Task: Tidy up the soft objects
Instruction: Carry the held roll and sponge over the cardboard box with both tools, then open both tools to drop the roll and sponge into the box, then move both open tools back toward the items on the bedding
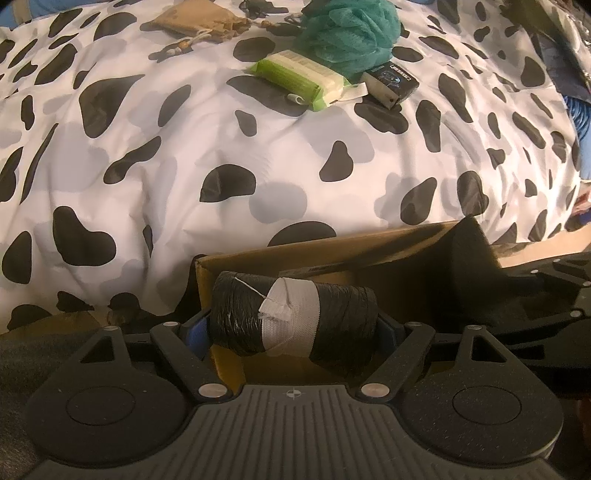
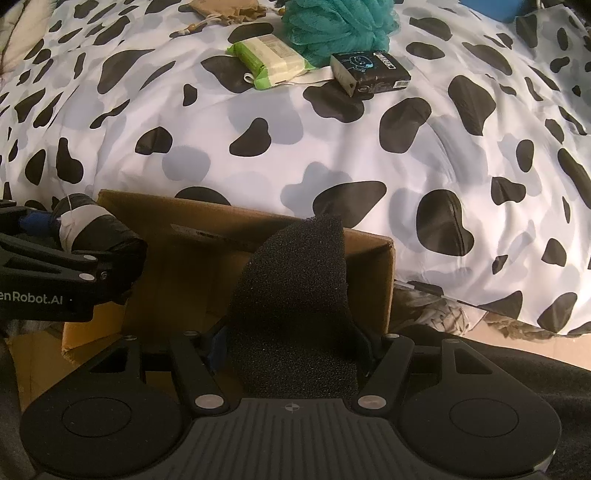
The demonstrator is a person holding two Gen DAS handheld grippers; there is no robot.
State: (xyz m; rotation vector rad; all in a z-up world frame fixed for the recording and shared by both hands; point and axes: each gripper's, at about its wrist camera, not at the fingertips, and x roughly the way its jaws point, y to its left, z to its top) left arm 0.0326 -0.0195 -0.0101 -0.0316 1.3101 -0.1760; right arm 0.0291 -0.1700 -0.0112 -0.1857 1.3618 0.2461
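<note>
Left tool (image 1: pixel 293 325) pinching black roll (image 1: pixel 295 317) end to end, over near-left of cardboard box (image 2: pixel 369 258). Looks light, squashy, film slippery: hold at ends. Right tool (image 2: pixel 295 347) pinching black foam (image 2: pixel 295 288), hanging inside box; light, compressible, bends. Loofah (image 2: pixel 340 26), wipes pack (image 2: pixel 266 59) far on bed (image 2: pixel 369 147).

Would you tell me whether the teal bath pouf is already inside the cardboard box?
No, the teal bath pouf lies on the spotted bedspread, far from the cardboard box.
</note>
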